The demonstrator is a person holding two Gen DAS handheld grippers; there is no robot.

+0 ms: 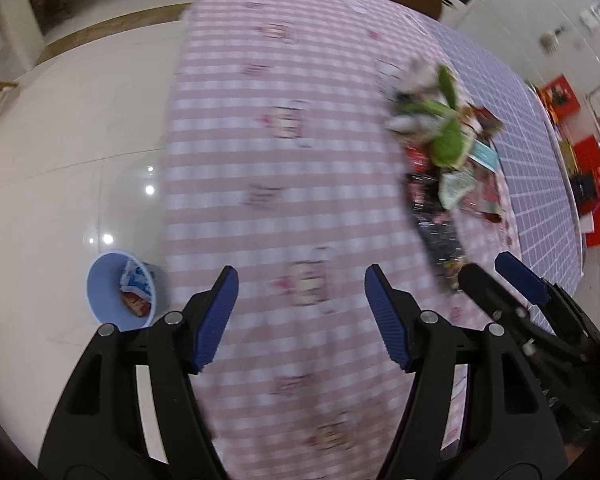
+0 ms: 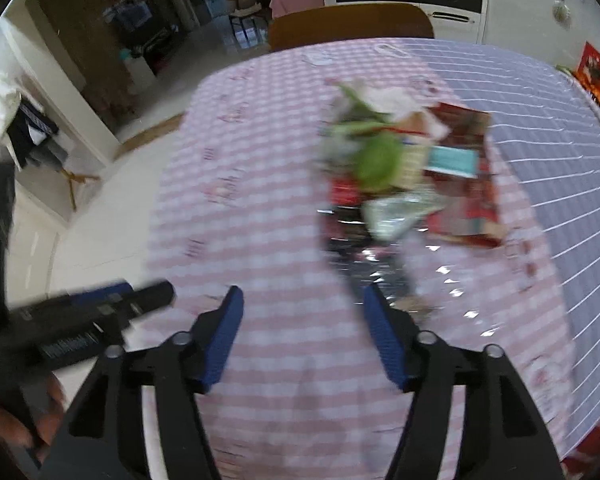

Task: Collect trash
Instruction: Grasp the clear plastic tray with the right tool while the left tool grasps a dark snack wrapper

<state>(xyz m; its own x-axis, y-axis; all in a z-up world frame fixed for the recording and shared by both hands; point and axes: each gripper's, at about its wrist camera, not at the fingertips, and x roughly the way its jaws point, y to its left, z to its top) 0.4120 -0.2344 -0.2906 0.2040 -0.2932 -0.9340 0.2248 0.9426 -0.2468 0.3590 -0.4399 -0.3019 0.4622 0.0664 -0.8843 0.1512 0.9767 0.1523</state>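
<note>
A pile of trash (image 1: pixel 444 148) lies on the pink checked tablecloth (image 1: pixel 280 160): green and white wrappers, red packets, a teal card and a shiny dark foil bag. It also shows in the right wrist view (image 2: pixel 392 176). My left gripper (image 1: pixel 302 316) is open and empty above the table's near left part. My right gripper (image 2: pixel 304 332) is open and empty, its right finger near the foil bag (image 2: pixel 364 248). A light blue bin (image 1: pixel 120 292) with a blue-white wrapper and a red packet inside stands on the floor left of the table.
A blue grid cloth (image 2: pixel 560 140) covers the table's right part. A brown chair back (image 2: pixel 352 24) stands at the far edge. The right gripper shows at the right of the left wrist view (image 1: pixel 512 280). White tiled floor (image 1: pixel 80 140) lies to the left.
</note>
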